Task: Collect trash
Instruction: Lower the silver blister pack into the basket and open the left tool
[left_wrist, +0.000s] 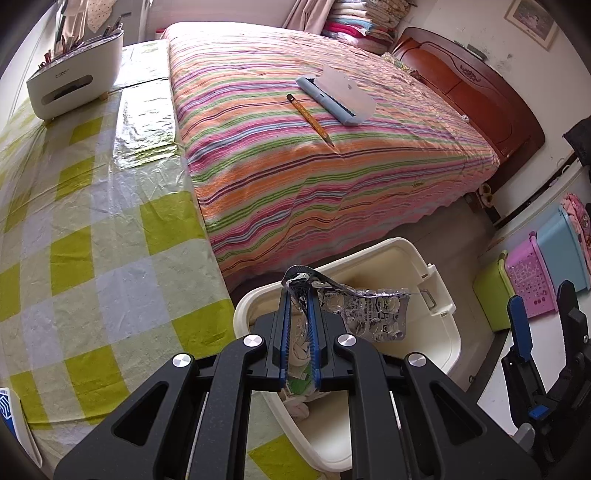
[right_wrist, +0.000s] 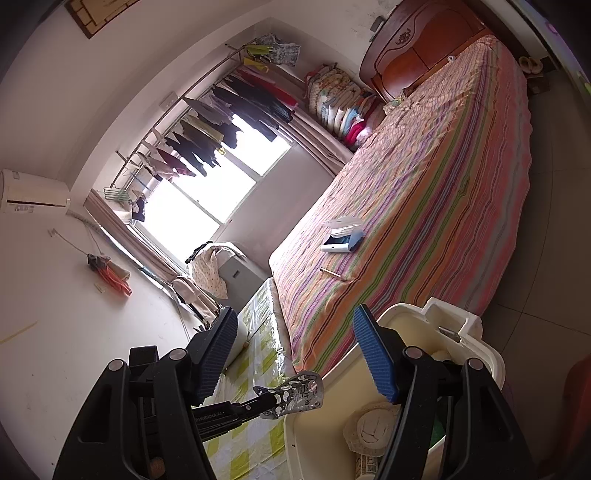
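A crumpled silver blister pack (left_wrist: 373, 314) hangs over the open cream bin (left_wrist: 439, 295), pinched between the blue pads of my left gripper (left_wrist: 299, 295), which is shut on it. The right wrist view shows the same blister pack (right_wrist: 299, 395) at the tip of the left gripper (right_wrist: 273, 400), just left of the bin (right_wrist: 458, 321). Crumpled paper trash (right_wrist: 373, 424) lies inside the bin. My right gripper (right_wrist: 295, 321) stands open with nothing between its fingers. It also shows at the right edge of the left wrist view, the right gripper (left_wrist: 543, 310) beside the bin.
A table with a green checked cloth (left_wrist: 92, 240) is on the left, with a white organiser box (left_wrist: 74, 74) at its far end. The striped bed (left_wrist: 314, 166) carries a pencil (left_wrist: 310, 118) and a blue-and-white case (left_wrist: 332, 99). Coloured baskets (left_wrist: 535, 277) stand on the right.
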